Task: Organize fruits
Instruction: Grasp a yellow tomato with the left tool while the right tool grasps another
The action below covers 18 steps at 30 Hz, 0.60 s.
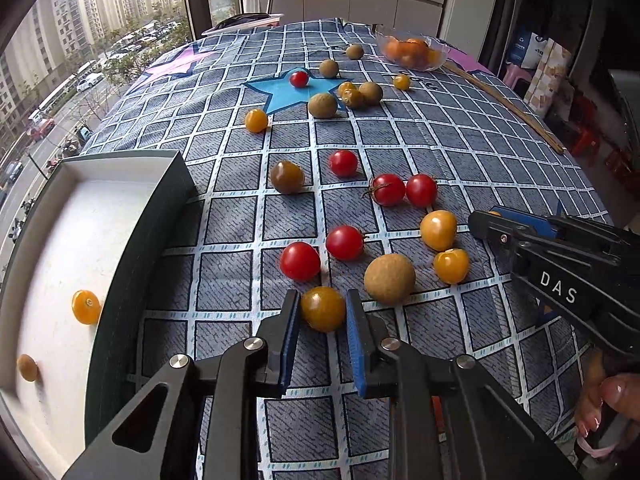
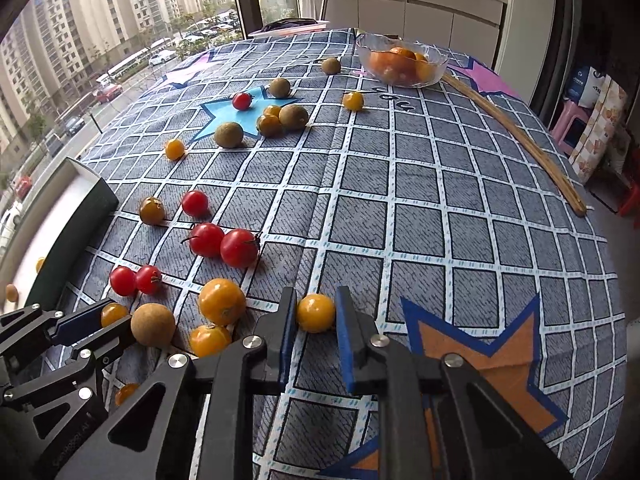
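Observation:
Red tomatoes, yellow tomatoes and brown longans lie scattered on the checked cloth (image 1: 440, 152). My left gripper (image 1: 323, 312) has its blue pads on both sides of a dark yellow tomato (image 1: 322, 308) resting on the cloth, touching or nearly so. My right gripper (image 2: 316, 314) likewise brackets a yellow tomato (image 2: 315, 313) on the cloth. The right gripper shows in the left wrist view (image 1: 486, 220), the left one in the right wrist view (image 2: 100, 320). A dark box (image 1: 132, 248) with a white floor at the left holds a yellow tomato (image 1: 85, 306) and a longan (image 1: 27, 367).
A glass bowl (image 1: 436, 65) of orange fruit stands at the far right of the table. A wooden stick (image 2: 520, 136) lies along the right edge. A longan (image 1: 389, 278) and more tomatoes crowd between the grippers. Windows lie beyond the left edge.

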Available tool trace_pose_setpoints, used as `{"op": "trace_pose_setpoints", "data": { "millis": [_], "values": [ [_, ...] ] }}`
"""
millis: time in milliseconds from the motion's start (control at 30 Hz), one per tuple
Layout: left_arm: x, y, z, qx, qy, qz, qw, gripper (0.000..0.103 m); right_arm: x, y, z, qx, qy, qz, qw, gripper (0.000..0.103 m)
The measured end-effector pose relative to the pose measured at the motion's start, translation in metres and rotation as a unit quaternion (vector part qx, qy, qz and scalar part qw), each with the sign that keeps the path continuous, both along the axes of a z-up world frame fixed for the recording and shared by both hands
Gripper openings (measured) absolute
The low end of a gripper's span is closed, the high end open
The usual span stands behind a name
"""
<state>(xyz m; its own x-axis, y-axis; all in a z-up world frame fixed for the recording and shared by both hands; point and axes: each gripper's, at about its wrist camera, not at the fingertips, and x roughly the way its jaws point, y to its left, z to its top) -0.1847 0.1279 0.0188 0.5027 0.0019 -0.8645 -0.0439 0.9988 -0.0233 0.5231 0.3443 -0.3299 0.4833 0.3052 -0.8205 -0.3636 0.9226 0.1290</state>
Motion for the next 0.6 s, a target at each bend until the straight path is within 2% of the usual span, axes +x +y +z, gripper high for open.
{"op": "trace_pose_setpoints", "data": {
  "millis": [267, 600],
  "values": [
    [-0.026, 0.013, 0.008, -0.001, -0.006, -0.001, 1.0, 0.024, -0.023, -0.024, 0.001, 0.047, 0.034, -0.007, 0.998, 0.021],
    [-0.056, 0.029, 0.025, -0.003, -0.027, 0.001, 0.9996, 0.024, -0.047, -0.025, 0.007, 0.053, 0.046, -0.005, 0.998, 0.021]
  ]
}}
